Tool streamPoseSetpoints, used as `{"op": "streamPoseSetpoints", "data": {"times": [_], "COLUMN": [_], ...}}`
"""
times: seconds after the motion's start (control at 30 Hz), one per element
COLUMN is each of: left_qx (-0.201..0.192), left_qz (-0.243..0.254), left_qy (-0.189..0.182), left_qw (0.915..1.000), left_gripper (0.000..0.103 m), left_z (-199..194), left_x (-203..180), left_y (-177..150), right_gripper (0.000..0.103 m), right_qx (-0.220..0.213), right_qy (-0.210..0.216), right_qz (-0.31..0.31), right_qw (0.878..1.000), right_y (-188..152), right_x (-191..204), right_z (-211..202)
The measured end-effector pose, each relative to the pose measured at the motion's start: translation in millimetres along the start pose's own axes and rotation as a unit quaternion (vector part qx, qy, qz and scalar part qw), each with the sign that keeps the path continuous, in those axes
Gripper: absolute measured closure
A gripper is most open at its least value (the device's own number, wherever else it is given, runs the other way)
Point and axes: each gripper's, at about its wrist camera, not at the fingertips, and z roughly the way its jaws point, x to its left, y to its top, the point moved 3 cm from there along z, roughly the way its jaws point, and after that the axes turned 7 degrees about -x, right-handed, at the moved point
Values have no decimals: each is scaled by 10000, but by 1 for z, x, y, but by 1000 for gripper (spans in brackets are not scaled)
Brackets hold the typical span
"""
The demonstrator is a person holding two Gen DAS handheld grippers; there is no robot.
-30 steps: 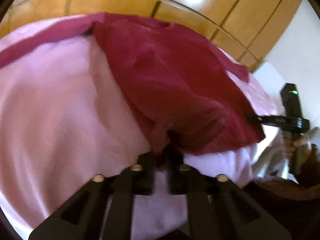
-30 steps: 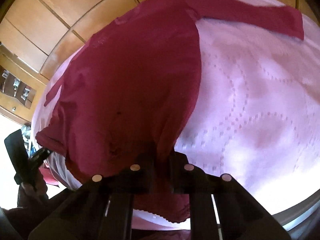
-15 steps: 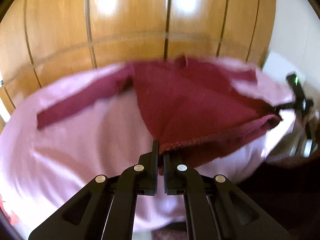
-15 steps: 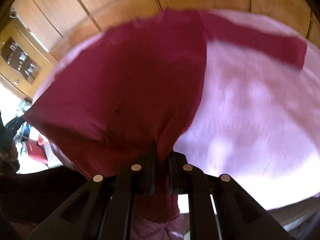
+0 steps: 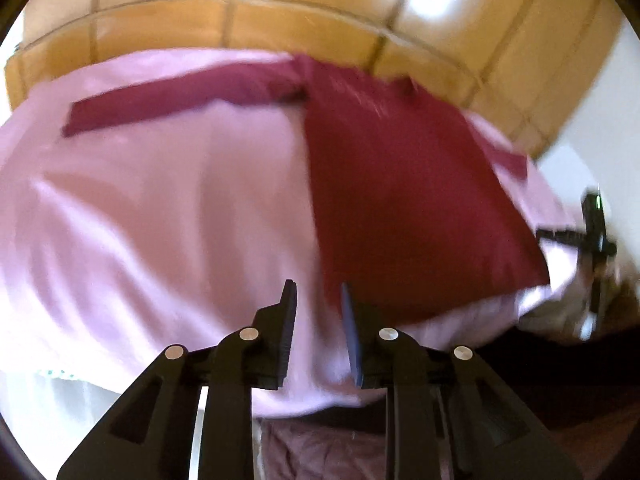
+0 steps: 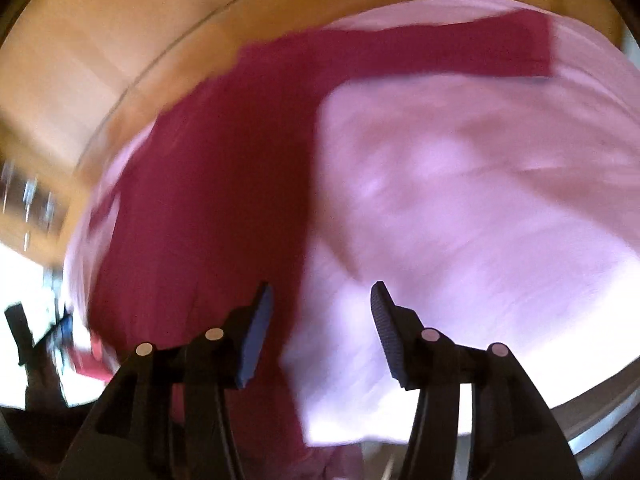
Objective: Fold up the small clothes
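A dark red long-sleeved top [image 5: 404, 200] lies spread out on a pink bedspread [image 5: 168, 216]. The pictures are a bit blurry.

In the left wrist view, the body of the top lies on the right half of the bedspread. Its bottom hem runs near the front edge. One sleeve [image 5: 180, 100] lies flat and points toward the far left corner. The other sleeve [image 5: 508, 160] peeks out at the right edge. The left gripper [image 5: 318, 300] hangs just over the front left corner of the hem. Its fingers are opening, with a small gap between them. No cloth is caught in the gap, so it holds nothing.

In the right wrist view, the body of the top [image 6: 224, 208] lies on the left half of the bedspread [image 6: 480, 208]. A sleeve [image 6: 460, 52] lies straight toward the far right corner. The right gripper [image 6: 320, 304] hangs over the front right corner of the hem. Its fingers are opening too, and the gap is wide. The edge of the top lies under the gap, but the pads do not press on it.

Behind the bed stands a wooden panel wall [image 5: 320, 12]. At the right edge of the left wrist view, the other gripper [image 5: 592, 236] shows small and black.
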Motion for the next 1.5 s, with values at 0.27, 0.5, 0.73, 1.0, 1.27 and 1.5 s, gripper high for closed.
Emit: {"op": "streamPoseSetpoints", "data": {"times": [0.27, 0.5, 0.73, 1.0, 1.27, 1.5], "left_qx": [-352, 40, 420, 719, 758, 763], "left_qz": [-570, -337, -215, 55, 312, 553], "left_qy": [-216, -556, -619, -696, -818, -776], "left_qw": [9975, 9979, 9970, 9950, 9933, 9925], "left_gripper": [82, 82, 82, 82, 82, 82], "left_z": [41, 84, 112, 142, 159, 164], "left_x": [-24, -78, -104, -128, -147, -151], "left_y": [41, 45, 40, 43, 49, 53], "right_gripper": [57, 54, 43, 96, 97, 27], "right_qx": [-1158, -1843, -2464, -3037, -2835, -2228], "right_qy": [293, 348, 287, 586, -751, -478], "right_qz": [2384, 3539, 4107, 3416, 2547, 3510], "right_qw": [9638, 9163, 8774, 8875, 9215, 9082], "right_y": [74, 124, 158, 197, 186, 127], "right_x": [-117, -173, -219, -203, -173, -205], "right_z": [15, 47, 43, -17, -27, 3]}}
